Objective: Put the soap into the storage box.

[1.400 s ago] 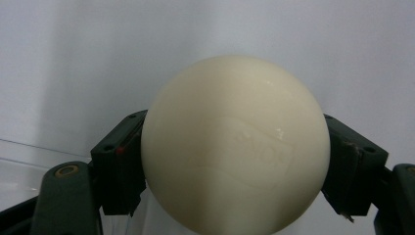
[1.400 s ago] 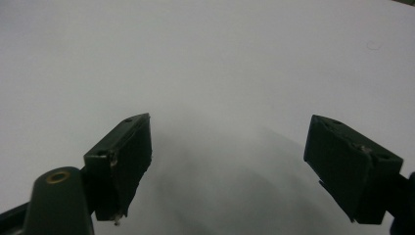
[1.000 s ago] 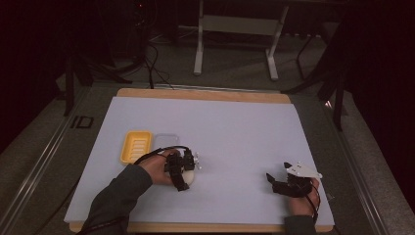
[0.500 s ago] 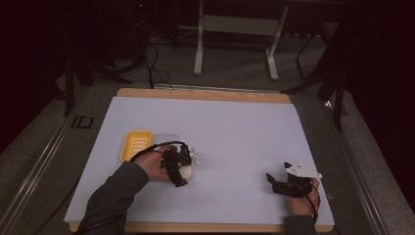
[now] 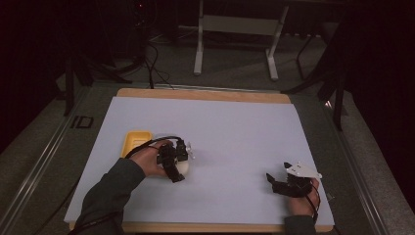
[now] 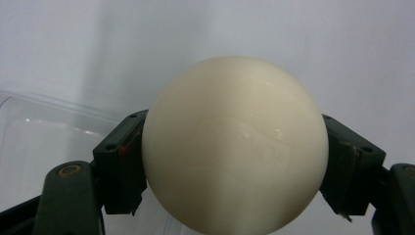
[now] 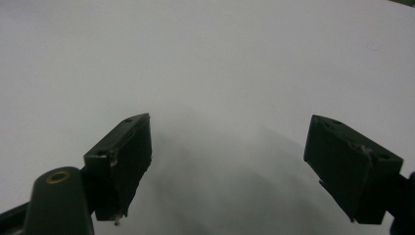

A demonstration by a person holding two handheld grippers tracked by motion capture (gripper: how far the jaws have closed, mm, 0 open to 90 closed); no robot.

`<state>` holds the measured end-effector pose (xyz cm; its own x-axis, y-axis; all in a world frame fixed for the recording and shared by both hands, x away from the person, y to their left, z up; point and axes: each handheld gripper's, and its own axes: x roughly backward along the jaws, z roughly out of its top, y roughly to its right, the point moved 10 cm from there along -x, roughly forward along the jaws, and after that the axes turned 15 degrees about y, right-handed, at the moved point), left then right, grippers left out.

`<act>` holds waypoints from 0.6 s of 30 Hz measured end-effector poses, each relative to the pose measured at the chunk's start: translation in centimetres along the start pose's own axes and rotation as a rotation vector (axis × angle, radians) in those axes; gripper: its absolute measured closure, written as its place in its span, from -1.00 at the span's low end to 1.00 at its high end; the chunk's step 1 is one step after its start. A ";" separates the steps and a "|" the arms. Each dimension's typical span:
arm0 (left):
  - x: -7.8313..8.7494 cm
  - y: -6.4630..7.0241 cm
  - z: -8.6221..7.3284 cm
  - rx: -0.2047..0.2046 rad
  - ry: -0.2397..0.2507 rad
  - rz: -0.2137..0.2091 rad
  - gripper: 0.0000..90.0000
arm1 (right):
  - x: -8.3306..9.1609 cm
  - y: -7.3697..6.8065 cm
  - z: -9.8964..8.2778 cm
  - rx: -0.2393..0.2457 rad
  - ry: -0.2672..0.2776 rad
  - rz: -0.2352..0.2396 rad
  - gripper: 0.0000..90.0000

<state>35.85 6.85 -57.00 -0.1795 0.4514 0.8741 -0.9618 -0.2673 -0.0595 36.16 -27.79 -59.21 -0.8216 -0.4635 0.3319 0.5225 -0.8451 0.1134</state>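
- Left gripper view puts a cream ball (image 6: 235, 144) front and centre: smooth, glossy, round, with a faint raised seam curving across its face.
- Its two sides sit pressed between the black fingers (image 6: 120, 169) of the left gripper (image 6: 235, 166), so the ball is gripped firmly.
- From the high view the ball (image 5: 183, 168) shows as a pale spot under the left gripper (image 5: 175, 164), towards the left of the tabletop's near half.
- Just behind it lies a clear plastic container (image 6: 44, 147), thin-walled with a rounded rim; what shows of it looks bare inside.
- A yellow tray (image 5: 134, 142), shallow with rounded corners, lies just beside the left hand (image 5: 151, 159) on its far side; I cannot make out anything in it.
- Everything rests on a matte pale-blue sheet (image 5: 230, 132) over a wooden tabletop (image 5: 205, 94), whose edge shows at the far side.
- Well apart, near the right front corner, the right gripper (image 5: 276, 182) sits low over the sheet, a grey plate on top.
- Right gripper view shows its fingers (image 7: 122, 156) spread wide, with bare sheet between them.
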 end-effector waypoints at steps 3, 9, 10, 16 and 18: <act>0.3 -0.3 -0.1 0.003 0.000 0.005 -0.47 | 0.0 0.0 0.0 -0.001 -0.001 0.000 -0.60; 0.7 -0.7 -0.3 0.020 0.011 0.016 -0.47 | 0.0 0.0 0.0 0.000 0.000 0.000 -0.60; 0.7 -0.7 -0.3 0.020 0.011 0.016 -0.47 | 0.0 0.0 0.0 0.000 0.000 0.000 -0.60; 1.1 -1.5 -0.7 0.047 0.015 0.027 -0.47 | 0.0 0.0 0.0 0.000 0.001 -0.001 -0.60; 1.2 -1.6 -0.7 0.057 0.018 0.032 -0.47 | 0.0 0.0 0.0 0.000 0.000 -0.001 -0.60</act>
<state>37.07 8.45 -56.22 -0.2140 0.4572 0.8632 -0.9422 -0.3297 -0.0590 36.16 -27.80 -59.20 -0.8220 -0.4631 0.3315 0.5220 -0.8454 0.1131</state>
